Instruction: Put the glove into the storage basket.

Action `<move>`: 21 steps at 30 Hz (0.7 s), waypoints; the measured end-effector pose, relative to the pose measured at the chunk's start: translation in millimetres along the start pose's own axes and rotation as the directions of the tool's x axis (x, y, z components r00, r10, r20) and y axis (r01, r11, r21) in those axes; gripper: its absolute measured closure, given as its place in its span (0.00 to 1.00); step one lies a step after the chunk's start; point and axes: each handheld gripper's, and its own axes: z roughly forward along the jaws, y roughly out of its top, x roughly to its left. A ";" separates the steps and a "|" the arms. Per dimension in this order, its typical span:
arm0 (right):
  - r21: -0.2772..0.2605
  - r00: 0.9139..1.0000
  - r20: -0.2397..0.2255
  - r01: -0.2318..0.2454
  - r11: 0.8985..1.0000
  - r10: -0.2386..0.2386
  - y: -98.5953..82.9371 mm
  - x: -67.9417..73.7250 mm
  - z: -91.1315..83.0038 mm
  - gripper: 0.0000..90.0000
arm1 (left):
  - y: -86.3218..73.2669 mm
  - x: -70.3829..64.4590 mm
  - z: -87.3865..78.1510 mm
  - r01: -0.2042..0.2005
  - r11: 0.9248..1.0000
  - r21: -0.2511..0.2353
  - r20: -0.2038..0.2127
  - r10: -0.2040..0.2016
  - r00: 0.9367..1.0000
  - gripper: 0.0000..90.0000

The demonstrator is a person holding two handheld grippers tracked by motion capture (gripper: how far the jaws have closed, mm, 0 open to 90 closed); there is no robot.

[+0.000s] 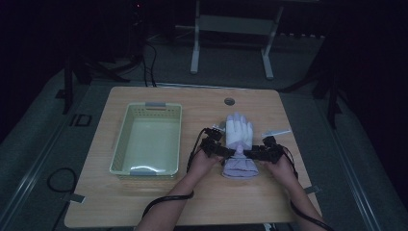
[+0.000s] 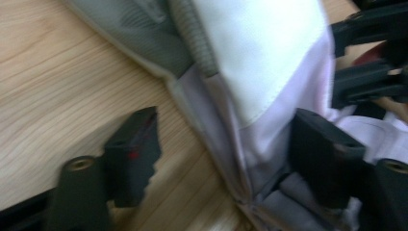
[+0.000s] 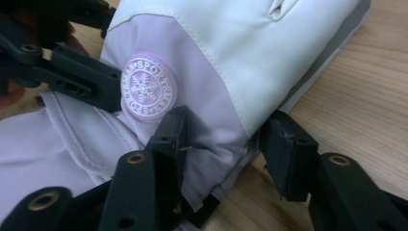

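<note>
Gripper [image 3: 221,149] jaws astride glove [image 3: 231,53] edge

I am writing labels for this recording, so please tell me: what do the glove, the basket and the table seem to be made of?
The glove looks like smooth woven fabric, white and pale lilac, with stitched seams and a round rubbery badge. The basket looks like pale moulded plastic, judging by its slotted walls. The table shows light wood grain with a matte finish; whether it is solid wood or laminate cannot be told.
</note>
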 end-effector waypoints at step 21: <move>-0.096 0.996 0.084 0.009 0.995 -0.001 7.7 22.6 -22.4 0.91 | 25.2 -22.5 -25.3 -0.024 0.999 0.023 0.067 0.023 0.997 0.84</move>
